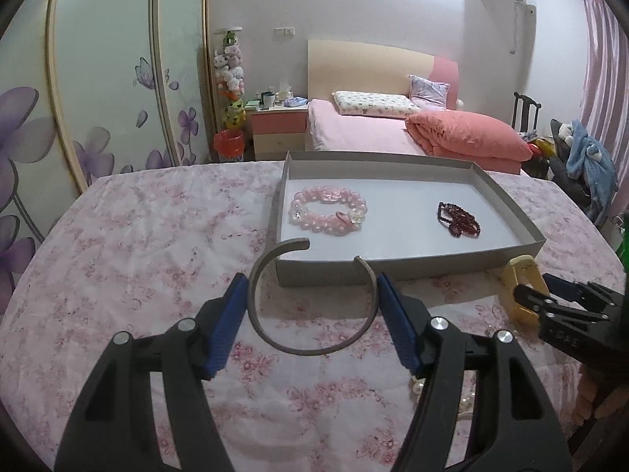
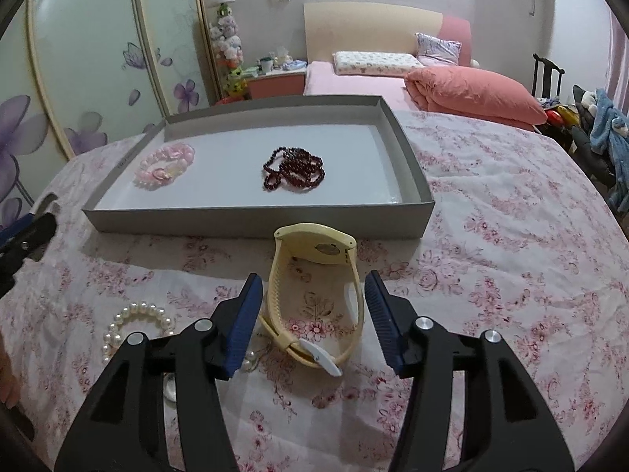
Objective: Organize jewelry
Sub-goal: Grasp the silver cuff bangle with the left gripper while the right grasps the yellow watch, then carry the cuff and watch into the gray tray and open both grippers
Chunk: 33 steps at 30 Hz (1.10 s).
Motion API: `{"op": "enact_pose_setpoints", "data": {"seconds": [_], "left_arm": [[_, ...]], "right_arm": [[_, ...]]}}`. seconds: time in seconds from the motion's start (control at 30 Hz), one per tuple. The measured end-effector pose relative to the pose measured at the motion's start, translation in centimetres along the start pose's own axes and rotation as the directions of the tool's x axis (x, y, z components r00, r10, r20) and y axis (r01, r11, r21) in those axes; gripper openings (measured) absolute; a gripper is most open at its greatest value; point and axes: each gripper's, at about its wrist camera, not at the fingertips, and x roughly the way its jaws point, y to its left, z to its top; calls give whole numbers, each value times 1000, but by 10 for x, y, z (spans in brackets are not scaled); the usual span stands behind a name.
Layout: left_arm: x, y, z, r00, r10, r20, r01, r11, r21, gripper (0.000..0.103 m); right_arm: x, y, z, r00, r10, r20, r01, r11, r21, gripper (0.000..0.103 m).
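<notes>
My left gripper (image 1: 312,306) is shut on a grey open metal bangle (image 1: 310,350), its blue pads touching both sides, just in front of the grey tray (image 1: 393,267). The tray holds a pink bead bracelet (image 1: 328,210) and a dark red bead strand (image 1: 458,220). My right gripper (image 2: 312,318) is open around a cream wristwatch (image 2: 314,291) that lies on the floral cloth, the pads apart from its strap. The tray (image 2: 255,220), pink bracelet (image 2: 165,165) and red strand (image 2: 295,169) also show in the right wrist view. A white pearl bracelet (image 2: 133,322) lies left of the right gripper.
The floral cloth (image 1: 137,255) covers the table. The right gripper (image 1: 550,295) over the watch (image 1: 519,287) shows at the right of the left wrist view. A pink bed (image 1: 373,129) and wardrobe doors (image 1: 98,98) stand behind.
</notes>
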Motion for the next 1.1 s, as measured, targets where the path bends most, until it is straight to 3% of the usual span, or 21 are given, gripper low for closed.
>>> {"op": "enact_pose_setpoints", "data": {"seconds": [0.4, 0.67, 0.93, 1.1], "left_arm": [[2, -6, -4, 1000, -8, -15, 8, 1000, 9, 65], [0, -6, -3, 1000, -11, -2, 11, 1000, 3, 65], [-12, -10, -3, 999, -14, 49, 14, 1000, -2, 65], [-21, -16, -3, 995, -8, 100, 8, 1000, 6, 65]], "right_arm": [[12, 0, 2, 999, -12, -33, 13, 1000, 13, 55], [9, 2, -1, 1000, 10, -29, -10, 1000, 13, 39], [-22, 6, 1, 995, 25, 101, -27, 999, 18, 39], [-47, 18, 3, 972, 21, 235, -18, 1000, -16, 39]]}}
